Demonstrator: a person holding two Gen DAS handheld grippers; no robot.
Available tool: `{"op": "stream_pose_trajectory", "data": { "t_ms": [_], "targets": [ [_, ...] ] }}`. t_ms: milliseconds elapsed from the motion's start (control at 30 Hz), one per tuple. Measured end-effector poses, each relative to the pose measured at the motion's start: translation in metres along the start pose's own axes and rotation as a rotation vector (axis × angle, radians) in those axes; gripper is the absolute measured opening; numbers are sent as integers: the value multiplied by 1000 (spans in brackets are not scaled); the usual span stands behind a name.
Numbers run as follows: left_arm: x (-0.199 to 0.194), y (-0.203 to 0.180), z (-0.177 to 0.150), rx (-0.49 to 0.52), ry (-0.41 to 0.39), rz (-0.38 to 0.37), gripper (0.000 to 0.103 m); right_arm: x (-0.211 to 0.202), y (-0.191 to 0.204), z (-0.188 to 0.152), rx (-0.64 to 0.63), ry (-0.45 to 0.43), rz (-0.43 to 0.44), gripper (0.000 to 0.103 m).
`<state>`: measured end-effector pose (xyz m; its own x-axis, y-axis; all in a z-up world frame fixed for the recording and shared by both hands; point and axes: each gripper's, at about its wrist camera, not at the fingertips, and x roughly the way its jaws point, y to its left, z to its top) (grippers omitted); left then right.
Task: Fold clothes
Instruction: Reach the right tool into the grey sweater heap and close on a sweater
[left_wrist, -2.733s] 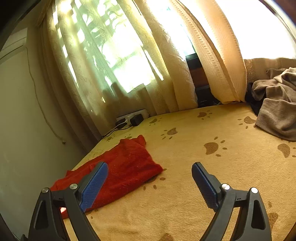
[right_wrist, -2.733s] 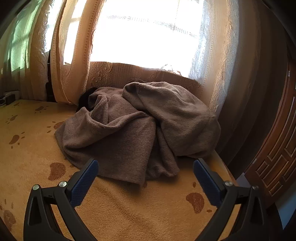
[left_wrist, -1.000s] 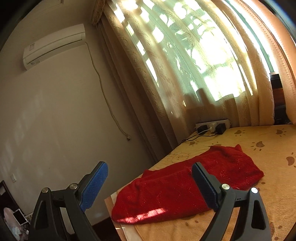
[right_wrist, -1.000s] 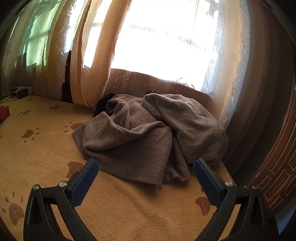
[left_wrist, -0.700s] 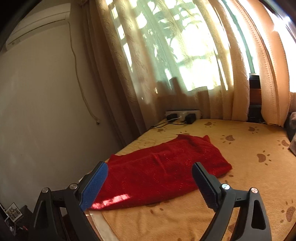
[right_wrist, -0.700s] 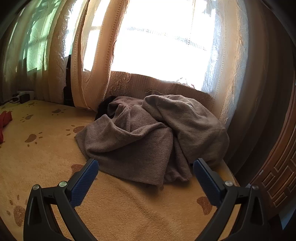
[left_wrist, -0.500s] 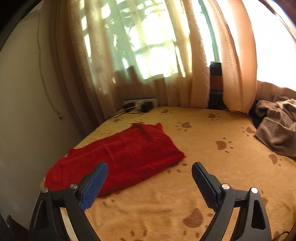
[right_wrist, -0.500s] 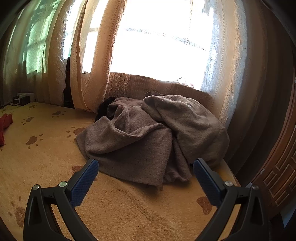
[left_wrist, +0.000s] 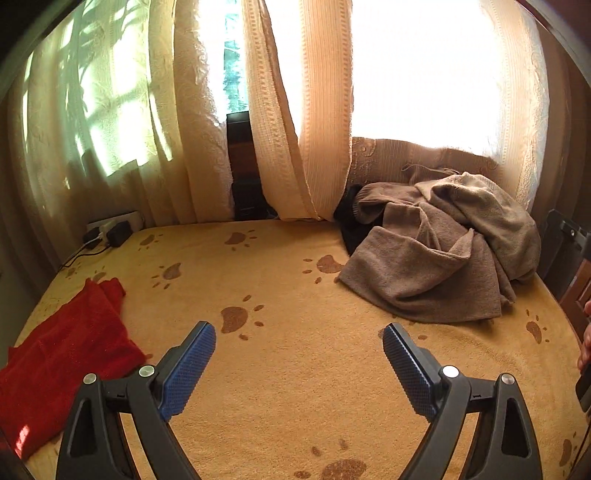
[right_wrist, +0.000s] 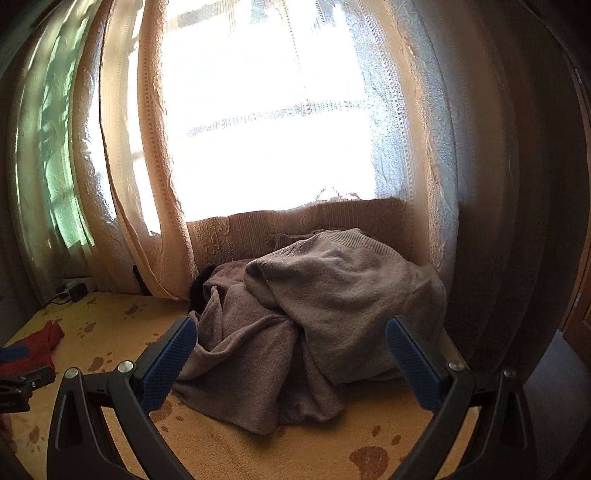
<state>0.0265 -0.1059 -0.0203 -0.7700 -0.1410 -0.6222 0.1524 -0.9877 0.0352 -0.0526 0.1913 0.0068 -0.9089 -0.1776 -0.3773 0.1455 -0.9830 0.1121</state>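
Note:
A crumpled grey-brown garment (left_wrist: 439, 251) lies heaped at the bed's far right, by the window; it fills the middle of the right wrist view (right_wrist: 314, 325). A folded red garment (left_wrist: 62, 354) lies flat at the bed's left edge, and shows small at the left of the right wrist view (right_wrist: 40, 345). My left gripper (left_wrist: 299, 354) is open and empty above the yellow paw-print bedcover (left_wrist: 295, 387). My right gripper (right_wrist: 290, 354) is open and empty, just in front of the grey-brown heap.
Curtains (left_wrist: 288, 129) hang behind the bed. A power strip with plugs (left_wrist: 110, 229) sits at the far left corner. A dark garment (left_wrist: 351, 225) lies behind the heap. A wooden door (right_wrist: 580, 314) stands at the right.
My left gripper has swung right, from the red garment toward the grey-brown heap. My right gripper has moved closer to the heap. Both stay open.

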Motion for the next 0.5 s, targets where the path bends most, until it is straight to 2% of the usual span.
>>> {"op": "stream_pose_trajectory", "data": {
  "t_ms": [100, 267, 400, 500],
  "targets": [
    [13, 1, -6, 9, 24, -12, 94, 33, -9, 16, -26, 36, -35, 103],
    [37, 8, -23, -16, 80, -12, 94, 114, -33, 32, 0, 166, -49, 103],
    [56, 12, -35, -29, 143, -9, 94, 168, -48, 32, 52, 260, -34, 103],
    [64, 13, -41, -33, 179, -10, 94, 190, -50, 25, 34, 300, -60, 103]
  ]
}}
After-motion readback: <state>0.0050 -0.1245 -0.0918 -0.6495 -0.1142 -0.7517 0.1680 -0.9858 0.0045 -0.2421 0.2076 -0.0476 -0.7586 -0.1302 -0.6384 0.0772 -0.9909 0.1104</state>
